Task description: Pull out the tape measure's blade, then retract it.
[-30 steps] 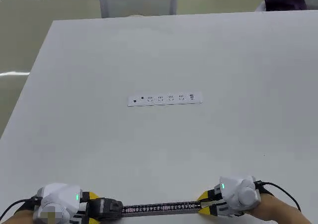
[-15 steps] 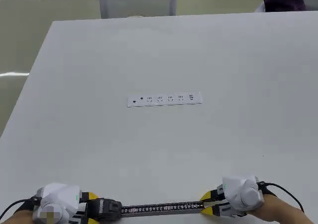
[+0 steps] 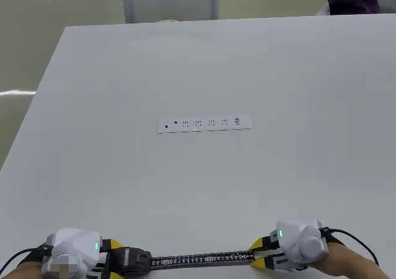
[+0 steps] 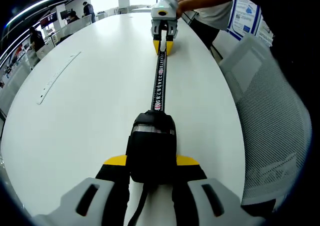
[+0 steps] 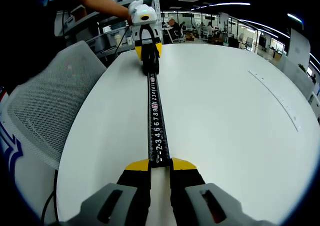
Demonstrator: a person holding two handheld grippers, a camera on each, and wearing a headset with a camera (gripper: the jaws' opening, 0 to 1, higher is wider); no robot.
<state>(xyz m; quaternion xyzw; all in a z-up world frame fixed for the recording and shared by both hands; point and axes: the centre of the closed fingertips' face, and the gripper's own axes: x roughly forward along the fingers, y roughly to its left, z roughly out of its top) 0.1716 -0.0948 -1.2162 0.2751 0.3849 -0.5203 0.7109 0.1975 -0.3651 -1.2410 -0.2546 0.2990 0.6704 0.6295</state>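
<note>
A black tape measure case (image 3: 133,260) (image 4: 151,146) lies at the table's near edge, and my left gripper (image 3: 116,260) (image 4: 151,161) is shut on it. Its dark numbered blade (image 3: 201,258) (image 4: 159,83) (image 5: 156,121) runs out flat along the table to the right. My right gripper (image 3: 255,257) (image 5: 160,162) is shut on the blade's end. In the right gripper view the case (image 5: 149,61) sits far off in the left gripper (image 5: 148,46). The left gripper view shows the right gripper (image 4: 162,44) at the blade's far end.
A white power strip (image 3: 205,124) lies flat in the middle of the white table (image 3: 247,68). A grey mesh chair (image 3: 171,0) stands behind the far edge, and another mesh chair (image 5: 47,110) stands close to the near edge.
The blade's length and both grippers stay almost the same; the right gripper has shifted slightly right and down.
</note>
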